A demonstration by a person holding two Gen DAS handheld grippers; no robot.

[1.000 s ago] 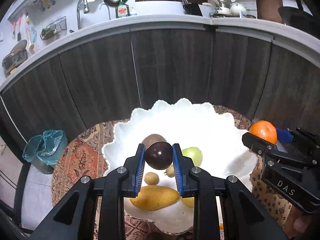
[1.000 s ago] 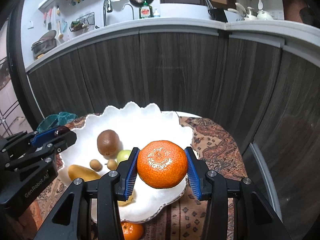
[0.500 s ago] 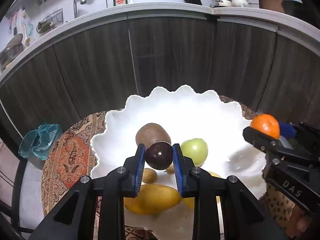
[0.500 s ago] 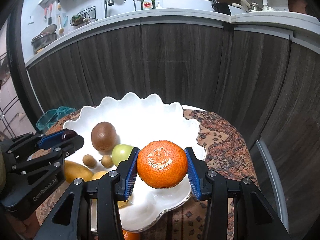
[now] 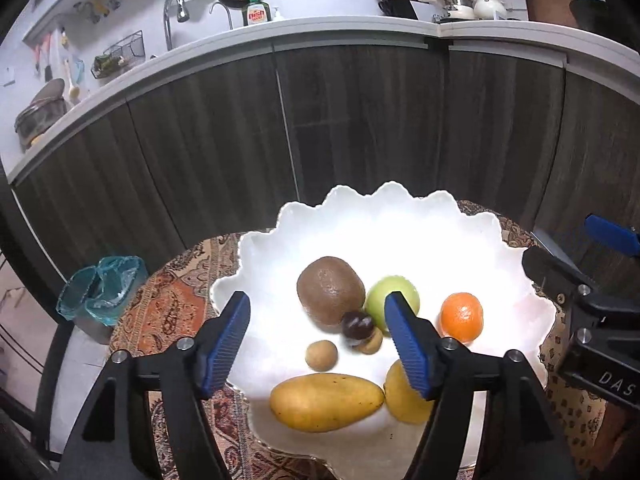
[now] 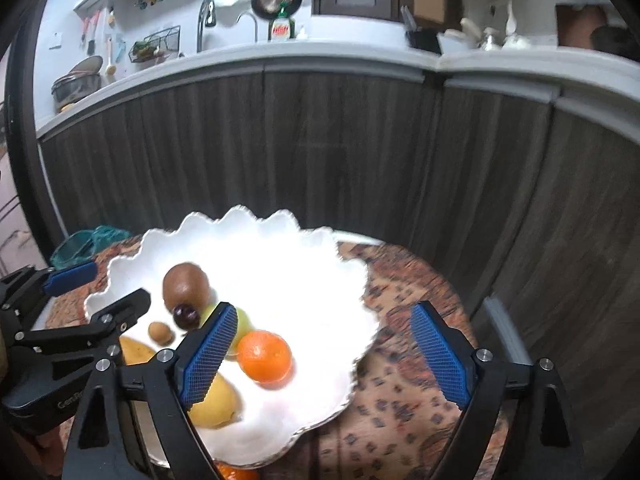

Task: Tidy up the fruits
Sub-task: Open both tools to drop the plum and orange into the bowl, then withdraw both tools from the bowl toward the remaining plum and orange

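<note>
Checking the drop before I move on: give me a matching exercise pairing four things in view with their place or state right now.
Things:
1. orange
2. dark plum
3. yellow mango
4. left gripper

Place or state:
A. long fruit at the near rim of the white bowl
B. open, holding nothing
C. lying against the brown kiwi
D. alone on the bowl's right side, beside the green fruit

Pairs: 1-D, 2-C, 3-A, 4-B

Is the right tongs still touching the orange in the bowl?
Apart. The right wrist view shows the right tongs wide open, and the orange lying in the white bowl beyond the left pad.
</note>
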